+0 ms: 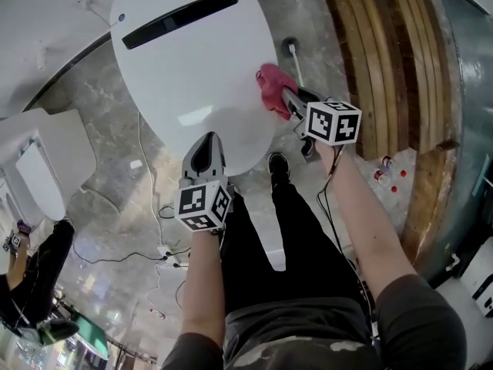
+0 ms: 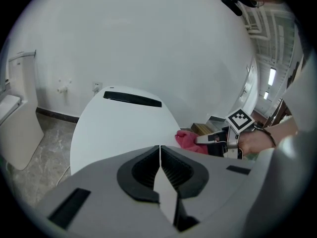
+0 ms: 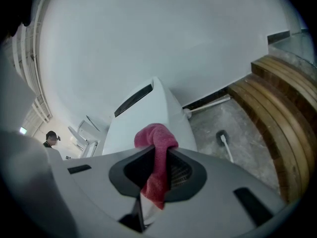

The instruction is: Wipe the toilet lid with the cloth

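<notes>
- Two hand-held tools are over a closed white toilet lid [image 1: 185,60], seen from where the person stands at its front end.
- Right tool [image 1: 286,99]: its jaws are clamped on a pink-red cloth [image 1: 271,87]. In the right gripper view the cloth [image 3: 154,135] bunches above the jaws and hangs down between them.
- The cloth sits at the lid's right edge, about halfway along it. Whether it presses on the surface I cannot tell.
- Left tool [image 1: 206,146]: its jaws are closed together with nothing between them. It is held over the near end of the lid, pointing along it.
- From the left gripper view, the right tool [image 2: 218,140] and the cloth [image 2: 190,140] show just past the lid's right rim.
- A long dark slot [image 1: 179,20] runs across the far end of the lid.
- On the grey stone floor [image 1: 115,183] to the right lies a brush [image 3: 221,138], and beyond it are curved wooden steps [image 1: 385,60].
- The person's black shoe [image 1: 277,166] stands just beside the front of the toilet.
</notes>
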The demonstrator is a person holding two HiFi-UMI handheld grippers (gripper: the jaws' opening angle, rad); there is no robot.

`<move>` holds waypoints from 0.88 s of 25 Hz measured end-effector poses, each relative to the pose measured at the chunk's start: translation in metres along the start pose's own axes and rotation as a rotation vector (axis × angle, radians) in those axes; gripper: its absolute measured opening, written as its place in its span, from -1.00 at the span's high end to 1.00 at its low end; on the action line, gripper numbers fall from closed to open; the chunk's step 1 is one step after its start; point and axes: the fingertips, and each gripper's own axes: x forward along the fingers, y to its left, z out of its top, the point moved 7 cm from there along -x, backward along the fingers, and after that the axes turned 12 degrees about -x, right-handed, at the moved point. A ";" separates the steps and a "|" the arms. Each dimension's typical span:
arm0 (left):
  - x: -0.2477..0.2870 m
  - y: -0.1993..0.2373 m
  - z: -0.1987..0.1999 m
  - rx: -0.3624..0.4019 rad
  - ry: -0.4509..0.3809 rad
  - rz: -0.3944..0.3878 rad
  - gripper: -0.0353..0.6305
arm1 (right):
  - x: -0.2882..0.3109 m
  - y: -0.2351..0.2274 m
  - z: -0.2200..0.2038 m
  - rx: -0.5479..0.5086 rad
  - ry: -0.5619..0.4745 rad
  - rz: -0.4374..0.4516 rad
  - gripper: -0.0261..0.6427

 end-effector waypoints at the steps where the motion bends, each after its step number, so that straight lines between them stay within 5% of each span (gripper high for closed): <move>1: -0.001 -0.003 -0.003 -0.003 0.002 0.002 0.85 | -0.003 -0.001 0.000 -0.003 -0.001 -0.002 0.78; 6: -0.011 -0.001 -0.009 -0.010 -0.004 0.012 0.85 | -0.008 0.026 -0.009 -0.030 0.013 0.062 0.78; 15: -0.038 0.051 0.010 0.005 -0.008 0.007 0.85 | 0.030 0.172 -0.032 -0.101 0.039 0.283 0.78; 22: -0.068 0.119 0.026 0.053 0.020 -0.002 0.85 | 0.074 0.260 -0.067 -0.072 0.058 0.310 0.78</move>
